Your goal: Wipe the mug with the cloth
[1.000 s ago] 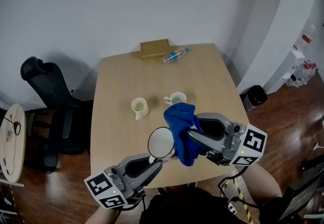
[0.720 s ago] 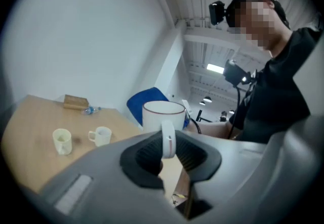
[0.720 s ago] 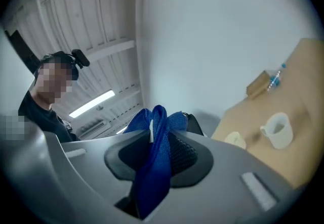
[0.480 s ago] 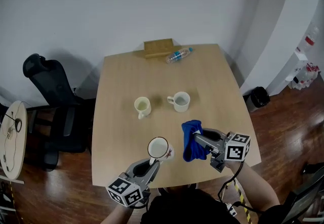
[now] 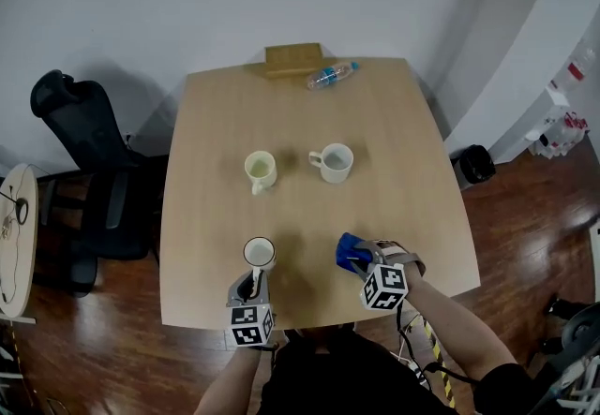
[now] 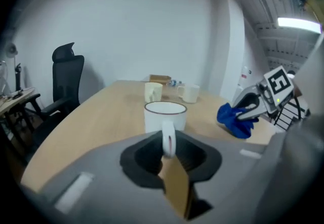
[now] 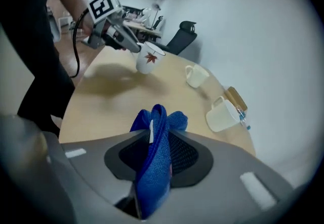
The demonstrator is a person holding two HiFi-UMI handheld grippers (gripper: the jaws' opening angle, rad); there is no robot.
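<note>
Left gripper [image 5: 254, 277] clamps the handle of the upright white mug [image 5: 259, 252]. Right gripper [image 5: 364, 261] pinches the blue cloth [image 5: 348, 253] nearby, at the wooden table's [image 5: 394, 170] near edge.

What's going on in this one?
A person holds a hand-held gripper in each hand over a wooden table. The left hand-held gripper is shut on the handle of a white mug, upright near the table's near edge. The right hand-held gripper clamps a blue cloth beside it; cloth and mug are apart, so no wiping now. A cream mug, a second white mug, a bottle and a wooden block sit farther back.
</note>
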